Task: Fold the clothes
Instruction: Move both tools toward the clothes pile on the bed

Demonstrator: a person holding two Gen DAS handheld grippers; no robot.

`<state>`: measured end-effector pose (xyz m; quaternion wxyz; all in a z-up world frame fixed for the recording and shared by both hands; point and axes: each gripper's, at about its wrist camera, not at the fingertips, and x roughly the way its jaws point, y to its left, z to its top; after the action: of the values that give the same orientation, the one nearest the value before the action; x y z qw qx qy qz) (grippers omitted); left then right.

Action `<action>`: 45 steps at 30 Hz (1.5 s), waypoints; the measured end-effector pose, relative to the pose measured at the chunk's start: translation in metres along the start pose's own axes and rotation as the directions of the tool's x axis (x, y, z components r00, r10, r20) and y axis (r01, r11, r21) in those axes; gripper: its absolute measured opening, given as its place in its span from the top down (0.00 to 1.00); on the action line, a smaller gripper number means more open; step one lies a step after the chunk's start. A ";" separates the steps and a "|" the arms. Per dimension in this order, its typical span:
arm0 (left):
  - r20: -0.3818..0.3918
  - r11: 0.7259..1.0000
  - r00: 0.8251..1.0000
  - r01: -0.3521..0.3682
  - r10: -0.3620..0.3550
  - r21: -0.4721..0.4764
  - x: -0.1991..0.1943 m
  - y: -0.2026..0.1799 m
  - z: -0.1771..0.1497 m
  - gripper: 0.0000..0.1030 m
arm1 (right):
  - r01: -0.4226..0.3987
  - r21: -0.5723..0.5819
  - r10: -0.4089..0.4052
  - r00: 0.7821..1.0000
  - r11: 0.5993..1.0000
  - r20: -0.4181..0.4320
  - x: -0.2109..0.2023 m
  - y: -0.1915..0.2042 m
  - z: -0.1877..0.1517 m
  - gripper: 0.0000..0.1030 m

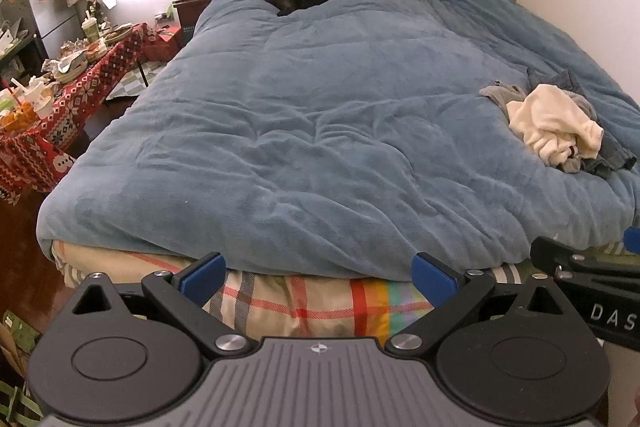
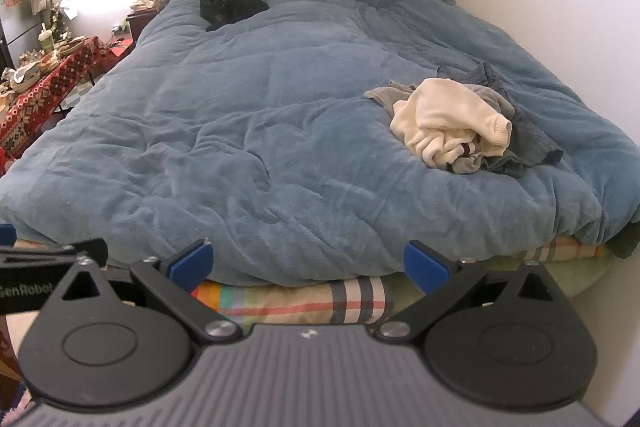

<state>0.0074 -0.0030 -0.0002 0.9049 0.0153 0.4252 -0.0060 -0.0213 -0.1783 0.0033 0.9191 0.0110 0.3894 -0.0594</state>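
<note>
The clothes (image 2: 460,123) lie in one crumpled heap on the right side of the bed, toward the near end, resting on the blue duvet (image 2: 248,131). On top sits a cream knitted garment (image 2: 452,115), bunched up with a ribbed cuff or hem turned outward on its right. Under and behind it a light grey piece (image 2: 384,95) spreads to the left, and a darker blue-grey piece (image 2: 528,143) trails out on the right. None of them is folded. In the left wrist view the same heap (image 1: 556,123) shows at the right edge.

Both grippers hang at the near foot of the bed, well apart from the heap. The left gripper (image 1: 318,269) has its blue-padded fingers spread wide with nothing between them; the right gripper (image 2: 306,261) is likewise wide and empty.

The letters "DAS" are readable on the right gripper's side in the left wrist view, and "GenRobot" on the left gripper's side in the right wrist view.

A black cat (image 2: 230,9) lies at the far left of the duvet. Under the duvet's near edge a plaid sheet (image 1: 304,301) shows.
</note>
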 end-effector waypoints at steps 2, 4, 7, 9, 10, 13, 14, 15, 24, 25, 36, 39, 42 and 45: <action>0.006 1.000 1.000 0.004 -0.004 -0.001 -0.001 0.000 -0.001 0.03 | -0.002 0.000 0.002 1.000 1.000 0.001 0.001 0.000 0.001 0.01; 0.010 1.000 1.000 0.014 -0.014 -0.007 0.000 0.002 0.000 0.02 | 0.003 -0.003 -0.003 1.000 1.000 0.002 0.002 -0.001 0.003 0.01; 0.014 1.000 0.999 0.030 -0.029 -0.008 0.001 0.003 0.002 0.02 | 0.009 -0.010 -0.009 1.000 1.000 0.005 0.003 -0.001 0.005 0.01; 0.020 1.000 1.000 0.010 -0.010 0.004 0.000 0.000 0.001 0.02 | 0.012 -0.007 -0.012 1.000 1.000 0.015 0.003 -0.003 0.006 0.01; 0.022 1.000 1.000 -0.002 0.002 0.015 0.000 -0.002 0.001 0.02 | 0.014 -0.006 -0.014 1.000 1.000 0.021 0.003 -0.003 0.007 0.01; 0.025 0.999 1.000 -0.018 0.017 0.044 0.001 -0.006 0.000 0.02 | 0.015 0.000 -0.015 1.000 1.000 0.022 0.005 -0.006 0.009 0.01; 0.027 0.999 1.000 -0.011 0.010 0.048 0.001 -0.007 0.000 0.02 | 0.019 -0.001 -0.019 1.000 1.000 0.022 0.005 -0.006 0.009 0.01; 0.029 0.999 1.000 -0.005 0.004 0.051 0.001 -0.007 0.000 0.02 | 0.024 0.001 -0.024 0.999 1.000 0.023 0.006 -0.007 0.009 0.01; 0.075 0.999 0.997 -0.036 0.033 0.036 0.003 -0.008 -0.001 0.03 | 0.058 0.024 -0.059 0.997 0.998 0.044 0.015 -0.020 0.009 0.01; 0.083 0.998 0.996 -0.044 0.041 0.036 0.003 -0.008 -0.001 0.03 | 0.058 0.028 -0.059 0.997 0.998 0.046 0.015 -0.021 0.009 0.01; 0.089 1.000 0.996 -0.025 0.023 0.017 0.015 0.000 -0.002 0.16 | 0.044 0.039 -0.048 0.992 0.998 0.116 0.014 -0.022 0.006 0.01; 0.142 0.999 0.989 -0.047 0.044 0.019 0.013 -0.003 -0.003 0.16 | 0.053 0.142 -0.073 0.988 0.988 0.136 0.017 -0.035 0.003 0.01; 0.155 0.999 0.988 -0.011 0.005 0.038 0.017 -0.004 -0.002 0.16 | 0.077 0.172 -0.097 0.989 0.982 0.112 0.027 -0.047 0.003 0.01; 0.121 0.996 0.990 0.059 -0.067 0.067 0.025 -0.007 0.000 0.15 | 0.116 0.165 -0.134 0.985 0.979 0.107 0.036 -0.055 0.000 0.01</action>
<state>0.0232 -0.0101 -0.0202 0.9279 0.0300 0.3683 -0.0490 -0.0025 -0.2371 -0.0209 0.9310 0.0560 0.3287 -0.1484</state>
